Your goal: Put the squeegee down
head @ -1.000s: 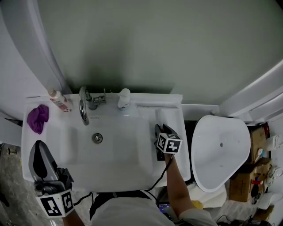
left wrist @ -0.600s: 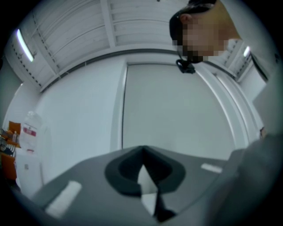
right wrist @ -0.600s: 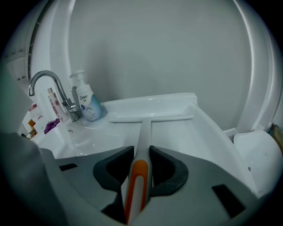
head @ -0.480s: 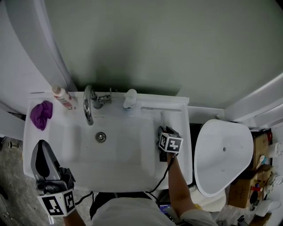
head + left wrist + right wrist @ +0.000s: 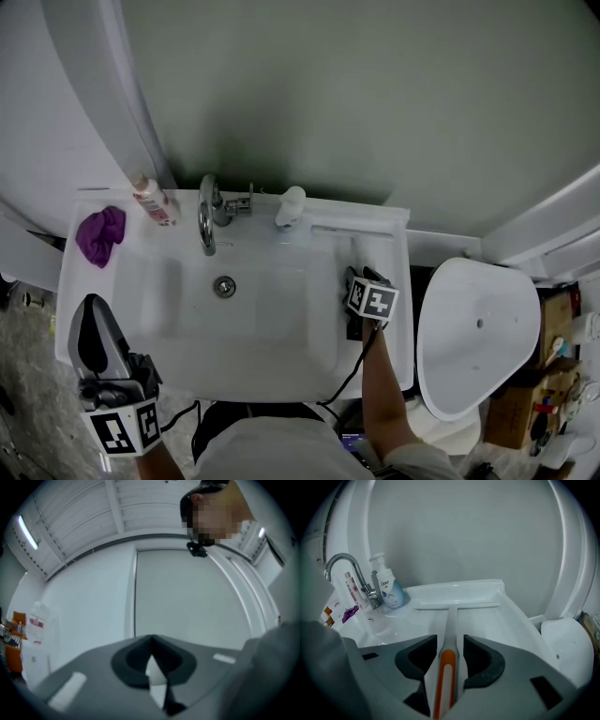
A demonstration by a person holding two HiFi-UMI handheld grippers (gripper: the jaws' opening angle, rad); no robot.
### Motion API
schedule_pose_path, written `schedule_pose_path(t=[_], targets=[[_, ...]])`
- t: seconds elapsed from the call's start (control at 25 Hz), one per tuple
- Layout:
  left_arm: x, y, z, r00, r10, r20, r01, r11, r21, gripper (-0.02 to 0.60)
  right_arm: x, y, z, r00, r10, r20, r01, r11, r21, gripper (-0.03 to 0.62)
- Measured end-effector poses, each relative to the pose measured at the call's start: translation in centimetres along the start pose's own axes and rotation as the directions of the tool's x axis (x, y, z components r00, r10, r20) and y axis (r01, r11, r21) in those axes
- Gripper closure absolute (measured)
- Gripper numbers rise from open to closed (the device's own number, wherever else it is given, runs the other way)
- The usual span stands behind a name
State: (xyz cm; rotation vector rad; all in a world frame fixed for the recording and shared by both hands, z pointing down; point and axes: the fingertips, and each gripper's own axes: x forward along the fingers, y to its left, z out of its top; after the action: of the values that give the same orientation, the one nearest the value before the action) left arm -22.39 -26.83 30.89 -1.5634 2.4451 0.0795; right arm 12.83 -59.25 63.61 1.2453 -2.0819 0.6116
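The squeegee (image 5: 451,605), white with an orange stripe on its handle, lies on the right ledge of the white sink (image 5: 281,361), blade toward the wall. In the head view only a bit of the squeegee (image 5: 364,246) shows beyond my right gripper (image 5: 357,281). The right gripper (image 5: 450,654) points down over the handle with its jaws opening. The handle lies between the pads with a thin gap on each side. My left gripper (image 5: 92,328) hovers off the sink's front left corner, tilted slightly up toward a white wall. The left gripper (image 5: 151,640) has its jaws together and holds nothing.
A chrome faucet (image 5: 206,223) and a soap dispenser (image 5: 290,207) stand at the back of the sink. A pink-labelled bottle (image 5: 154,199) and a purple cloth (image 5: 101,234) lie at the back left. A white toilet (image 5: 480,337) stands right of the sink.
The head view has drifted, so the sink sits lower and further right in the picture. Both grippers keep their places relative to the sink.
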Motion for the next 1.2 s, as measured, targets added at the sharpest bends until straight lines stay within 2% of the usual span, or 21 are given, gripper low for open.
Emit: schedule_pose_path(t=[0.24,0.52,0.72,1.2], targets=[[-1.1,0.6,0.7,1.0,-0.016,0.017,0.016,1.0,0.0,0.574,-3.8,0.3,1.6,0.994,-0.015,0.11,0.014,1.0,0.011,0.432],[-2.5,1.6,1.2,0.998,-0.055,0.03,0.056,0.998,-0.026,0.574,-9.7,4.7,2.4,0.966,0.037,0.254,-0.027,0.999,-0.043,0.592],[-3.7,2.2,1.6,0.995,-0.092,0.036,0.093,0.995,-0.033,0.574,-14.1,8.5,3.3,0.934,0.096,0.344,-0.067,0.993,-0.097,0.594],[-7.0,3.3,3.1,0.98,-0.185,0.071,0.189,0.981,-0.051,0.574,-24.8,15.2,3.7,0.841,0.159,0.517,-0.069,0.98,-0.189,0.592]])
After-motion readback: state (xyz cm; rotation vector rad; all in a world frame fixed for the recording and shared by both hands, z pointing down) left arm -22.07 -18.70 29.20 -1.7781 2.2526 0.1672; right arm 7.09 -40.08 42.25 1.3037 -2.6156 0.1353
